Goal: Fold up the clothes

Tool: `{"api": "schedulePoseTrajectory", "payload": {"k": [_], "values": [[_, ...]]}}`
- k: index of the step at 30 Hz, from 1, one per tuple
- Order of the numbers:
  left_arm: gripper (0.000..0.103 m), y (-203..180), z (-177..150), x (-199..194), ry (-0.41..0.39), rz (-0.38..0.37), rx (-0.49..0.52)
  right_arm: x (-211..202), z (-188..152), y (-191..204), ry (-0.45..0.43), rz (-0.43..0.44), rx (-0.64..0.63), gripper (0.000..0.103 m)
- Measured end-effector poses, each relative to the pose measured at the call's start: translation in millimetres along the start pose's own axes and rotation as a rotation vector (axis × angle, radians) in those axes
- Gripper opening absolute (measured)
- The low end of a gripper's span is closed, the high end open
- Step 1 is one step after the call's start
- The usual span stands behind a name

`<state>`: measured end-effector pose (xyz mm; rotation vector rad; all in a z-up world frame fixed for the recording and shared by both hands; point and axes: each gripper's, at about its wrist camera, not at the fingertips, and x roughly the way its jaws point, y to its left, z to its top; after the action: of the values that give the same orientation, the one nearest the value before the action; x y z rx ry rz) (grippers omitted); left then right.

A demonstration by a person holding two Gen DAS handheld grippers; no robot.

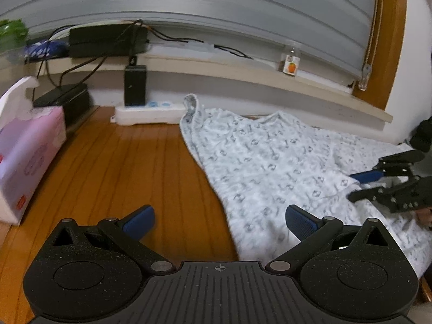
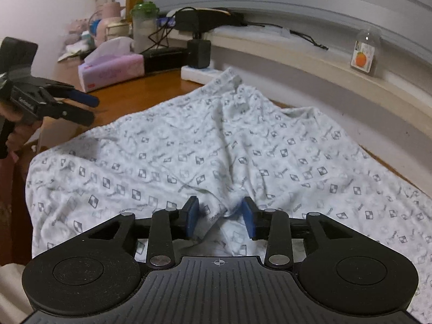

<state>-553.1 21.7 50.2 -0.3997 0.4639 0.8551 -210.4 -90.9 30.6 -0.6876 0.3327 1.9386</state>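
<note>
In the left wrist view, the left gripper [image 1: 220, 217] is seen angled down over the wooden table [image 1: 113, 162], its blue-padded fingers [image 1: 140, 220] spread wide with nothing between them. One finger lies over bare wood, the other over the near edge of the garment [image 1: 270, 167], a white cloth printed with small grey squares that is spread across the right half of the table and reaches back toward the white power strip [image 1: 151, 113]. At the right edge the right gripper [image 1: 353, 186] is seen from the side, pointed leftward and low over the cloth, with a little of the hand [image 1: 424, 213] behind it. A pink tissue box [image 1: 24, 151] stands at the left, and a small bottle with an orange label [image 1: 291, 60] rests on the ledge under the blinds.

In the right wrist view, the right gripper [image 2: 220, 217] is tilted down onto the garment [image 2: 216, 148]. Its fingers [image 2: 191, 214] are partly apart, and a raised fold of cloth stands between them; whether the pads press on it cannot be told. At the left edge the left gripper [image 2: 91, 110] is held above the table edge, its jaws parted and empty, with the hand [image 2: 16, 132] partly seen beneath it. The tissue box [image 2: 110, 71] and bottle [image 2: 364, 54] appear behind.
</note>
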Motion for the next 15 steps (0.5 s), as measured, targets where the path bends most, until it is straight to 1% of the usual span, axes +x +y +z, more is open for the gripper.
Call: {"api": "schedulePoseTrajectory", "payload": {"k": [1, 2, 3, 5, 8, 9, 10, 13, 15], "values": [[0.097, -3.9, 2.8, 2.7, -0.006, -0.007, 0.012, -1.9, 0.2, 2.7, -0.012, -0.001, -0.005, 0.04], [0.089, -8.2, 5.6, 5.2, -0.013, -0.014, 0.024, -3.9, 0.7, 5.6, -0.023, 0.002, -0.011, 0.041], [0.072, -12.6, 8.3, 8.6, -0.014, -0.024, 0.037, -6.1, 1.4, 9.0, -0.033, 0.0, -0.019, 0.041], [0.058, -21.9, 12.5, 16.9, 0.001, -0.052, 0.071, -10.1, 2.7, 14.7, -0.047, 0.002, -0.038, 0.043], [0.054, -33.9, 16.1, 33.5, 0.041, -0.102, 0.124, -13.3, 1.3, 24.6, -0.052, 0.011, -0.073, 0.046], [0.054, -37.1, 17.0, 40.2, 0.06, -0.101, 0.141, -13.5, 0.5, 26.7, -0.05, 0.014, -0.082, 0.046], [0.054, -39.9, 17.8, 47.6, 0.082, -0.085, 0.156, -13.3, -0.5, 27.7, -0.049, 0.015, -0.088, 0.046], [0.052, -45.5, 22.0, 61.3, 0.111, -0.04, 0.206, -10.7, -1.9, 25.4, -0.045, 0.023, -0.08, 0.047], [0.051, -45.9, 25.9, 67.3, 0.126, -0.032, 0.217, -9.4, -2.2, 22.9, -0.045, 0.026, -0.071, 0.047]]}}
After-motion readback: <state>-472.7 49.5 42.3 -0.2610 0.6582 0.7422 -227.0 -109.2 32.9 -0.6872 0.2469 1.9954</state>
